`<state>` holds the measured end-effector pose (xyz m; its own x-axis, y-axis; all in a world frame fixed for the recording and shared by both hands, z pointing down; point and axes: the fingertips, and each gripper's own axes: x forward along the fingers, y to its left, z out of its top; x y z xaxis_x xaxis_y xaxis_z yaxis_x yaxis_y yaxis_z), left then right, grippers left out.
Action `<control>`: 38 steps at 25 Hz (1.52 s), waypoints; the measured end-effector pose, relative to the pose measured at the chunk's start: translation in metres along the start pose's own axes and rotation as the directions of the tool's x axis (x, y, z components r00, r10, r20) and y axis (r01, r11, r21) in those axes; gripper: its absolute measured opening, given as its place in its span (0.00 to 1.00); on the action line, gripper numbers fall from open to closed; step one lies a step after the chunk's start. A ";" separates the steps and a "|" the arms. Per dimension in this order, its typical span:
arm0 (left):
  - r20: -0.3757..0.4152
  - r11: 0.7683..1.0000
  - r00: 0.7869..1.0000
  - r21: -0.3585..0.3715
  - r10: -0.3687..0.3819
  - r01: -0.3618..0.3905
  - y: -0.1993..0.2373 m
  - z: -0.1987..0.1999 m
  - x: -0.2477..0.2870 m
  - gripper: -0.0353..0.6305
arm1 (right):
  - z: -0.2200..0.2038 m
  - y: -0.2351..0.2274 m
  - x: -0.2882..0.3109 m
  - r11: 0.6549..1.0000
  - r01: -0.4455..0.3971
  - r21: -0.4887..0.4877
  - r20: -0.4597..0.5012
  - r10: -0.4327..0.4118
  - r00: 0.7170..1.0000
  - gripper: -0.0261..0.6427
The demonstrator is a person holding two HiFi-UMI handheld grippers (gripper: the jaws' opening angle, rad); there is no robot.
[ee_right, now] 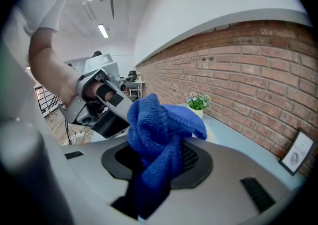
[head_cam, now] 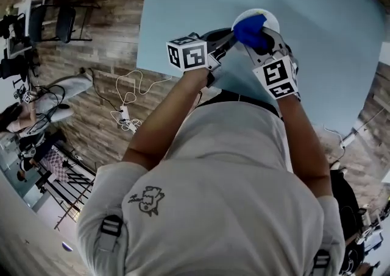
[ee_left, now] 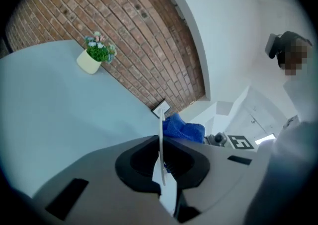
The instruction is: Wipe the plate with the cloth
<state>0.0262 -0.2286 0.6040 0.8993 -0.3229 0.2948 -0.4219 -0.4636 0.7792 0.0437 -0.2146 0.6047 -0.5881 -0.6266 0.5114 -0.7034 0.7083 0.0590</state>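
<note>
Left gripper (ee_left: 161, 162): jaws drawn narrow and clamped on the rim of the plate (ee_left: 161, 134), which stands between the two dark pads.
Right gripper (ee_right: 159, 162): jaws closed on the cloth (ee_right: 161, 134); a blue bunch stands up out of the grip and a tail hangs below it.
Plate, where: in the head view the plate (head_cam: 263, 15) is at about 1 o'clock from the person's chest, over the pale blue table (head_cam: 317, 49), between the left gripper (head_cam: 230, 38) and the right gripper (head_cam: 265, 40).
Plate, which way: edge-on to the left gripper's camera, a thin white line running from 12 to 6 o'clock, the 6 o'clock end in the jaws. Its round face is turned towards the head camera.
Cloth, where: the cloth (head_cam: 250, 30) covers the 7 o'clock part of the plate's face in the head view. In the left gripper view the cloth (ee_left: 183, 128) sits at 3 o'clock of the plate's edge, just beside it; I cannot tell whether they touch.
Table: the flower pot (ee_left: 92, 59) stands at 10 o'clock from the plate in the left gripper view, near the brick wall (ee_left: 124, 30).
Far edge: the picture frame (ee_right: 296, 152) leans at the wall, at 4 o'clock in the right gripper view.
</note>
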 end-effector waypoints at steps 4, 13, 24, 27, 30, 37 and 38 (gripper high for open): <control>0.149 1.000 0.989 0.000 -0.018 0.019 -0.023 0.038 -0.048 0.08 | 0.034 0.041 -0.016 0.998 -0.027 -0.051 -0.002 0.027 1.000 0.25; 0.198 0.991 0.977 0.123 -0.080 0.056 -0.051 0.077 -0.124 0.08 | 0.063 0.038 -0.044 0.989 0.121 -0.088 -0.086 -0.128 0.988 0.25; 0.089 0.954 0.987 0.283 -0.132 0.102 -0.091 0.066 -0.145 0.09 | 0.168 0.038 -0.048 0.964 0.172 -0.204 0.043 -0.167 0.985 0.25; 0.099 0.949 0.979 0.282 -0.176 0.142 -0.102 0.073 -0.146 0.09 | 0.190 0.068 -0.045 0.969 0.104 -0.226 0.078 -0.088 0.993 0.25; 0.137 0.948 0.969 0.273 -0.204 0.162 -0.108 0.088 -0.150 0.08 | 0.200 0.080 -0.046 0.977 0.074 -0.198 0.084 -0.058 0.995 0.23; 0.243 0.953 0.946 0.264 -0.213 0.147 -0.114 0.119 -0.164 0.08 | 0.175 0.091 -0.047 0.983 0.024 -0.184 -0.006 -0.025 1.000 0.23; 0.244 0.952 0.947 0.272 -0.207 0.138 -0.114 0.122 -0.167 0.08 | 0.168 0.091 -0.046 0.984 0.019 -0.176 -0.023 -0.023 0.999 0.23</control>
<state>-0.0900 -0.2230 0.3984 0.9113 -0.4114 -0.0173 -0.3086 -0.7103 0.6326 -0.0609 -0.1759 0.4424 -0.5623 -0.6352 0.5294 -0.6333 0.7425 0.2183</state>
